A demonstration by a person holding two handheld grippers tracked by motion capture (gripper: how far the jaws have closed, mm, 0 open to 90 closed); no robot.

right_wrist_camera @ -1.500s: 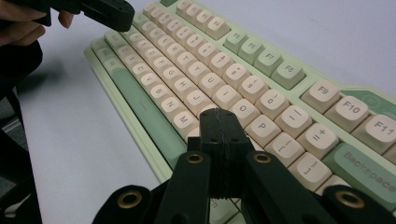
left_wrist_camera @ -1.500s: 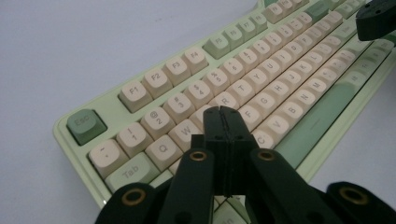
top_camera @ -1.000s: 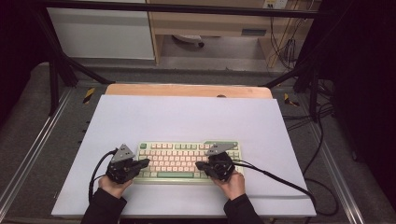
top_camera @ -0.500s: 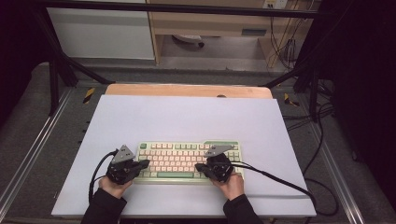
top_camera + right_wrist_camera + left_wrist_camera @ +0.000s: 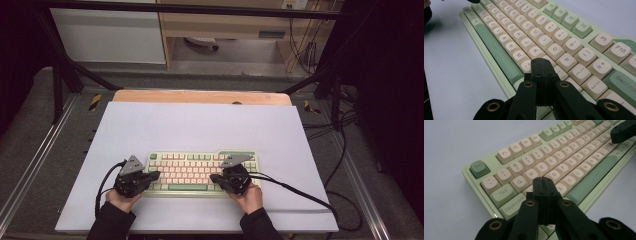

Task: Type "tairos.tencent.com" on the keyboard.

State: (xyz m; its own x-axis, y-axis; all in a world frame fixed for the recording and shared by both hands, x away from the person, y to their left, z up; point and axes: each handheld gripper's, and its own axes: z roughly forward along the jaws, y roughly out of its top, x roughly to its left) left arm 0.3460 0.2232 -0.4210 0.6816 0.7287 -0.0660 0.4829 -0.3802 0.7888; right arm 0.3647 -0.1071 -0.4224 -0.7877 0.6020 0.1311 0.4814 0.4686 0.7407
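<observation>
Keyboard (image 5: 200, 172): pale green case, cream keycaps, green space bar; lies flat on the white table sheet (image 5: 200, 125), toward the near edge, long side parallel to that edge.

Left gripper (image 5: 154, 176): held in left hand (image 5: 120, 197) at the keyboard's left end, tips pointing right over the left key block. Jaws pressed together, pads touching, nothing between them. In the left gripper view, tips (image 5: 543, 181) poised over the home row, just near of the W and E keys (image 5: 542, 167); contact with a keycap cannot be told.

Right gripper (image 5: 214, 177): held in right hand (image 5: 250, 195) at the keyboard's right part, tips pointing left. Jaws likewise closed flat on each other, empty. In the right gripper view, tips (image 5: 541, 62) above the keys just near of K and L, beside the P key (image 5: 566, 60); contact cannot be told.

Cables (image 5: 300, 192) trail from both grippers across the sheet toward the near edge.
</observation>
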